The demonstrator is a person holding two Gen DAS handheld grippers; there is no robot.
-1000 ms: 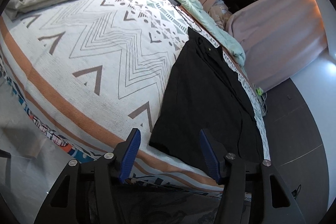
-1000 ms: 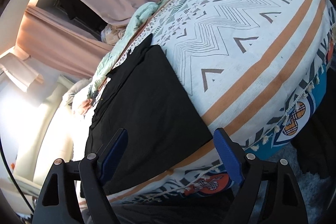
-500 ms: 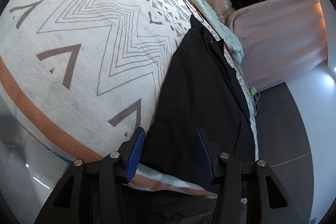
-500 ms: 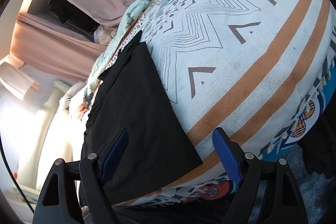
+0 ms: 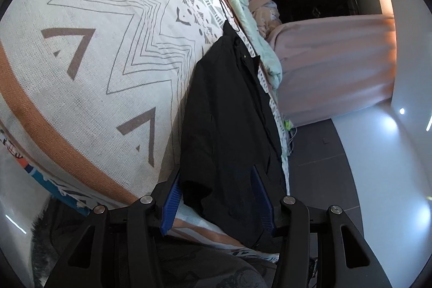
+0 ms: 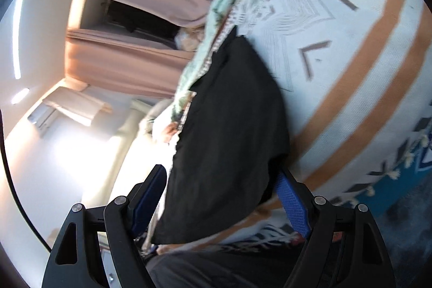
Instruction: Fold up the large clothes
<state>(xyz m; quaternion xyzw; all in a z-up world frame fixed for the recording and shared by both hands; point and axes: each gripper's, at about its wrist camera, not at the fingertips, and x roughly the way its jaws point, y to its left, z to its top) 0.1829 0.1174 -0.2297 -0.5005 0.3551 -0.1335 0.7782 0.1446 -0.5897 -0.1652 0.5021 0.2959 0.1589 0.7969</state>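
Note:
A black garment [image 5: 229, 112] lies flat in a long strip on the patterned bedspread [image 5: 108, 45]; it also shows in the right wrist view [image 6: 232, 112]. My left gripper [image 5: 217, 188] is open, its blue fingers on either side of the garment's near left corner, which looks slightly lifted. My right gripper [image 6: 221, 196] is open, its blue fingers on either side of the garment's near right corner. The garment's near hem sits by the bed's front edge.
The bedspread [image 6: 351, 45] is white with grey zigzags and orange stripes. A mint-green blanket [image 5: 251, 26] and a cable lie past the garment's far end. Pink curtains [image 5: 324, 58] hang beyond the bed. Grey floor [image 5: 337, 180] lies to the right.
Both grippers have moved forward and down onto the garment's near corners, which now lie between their open fingers. The left gripper's opening has narrowed slightly.

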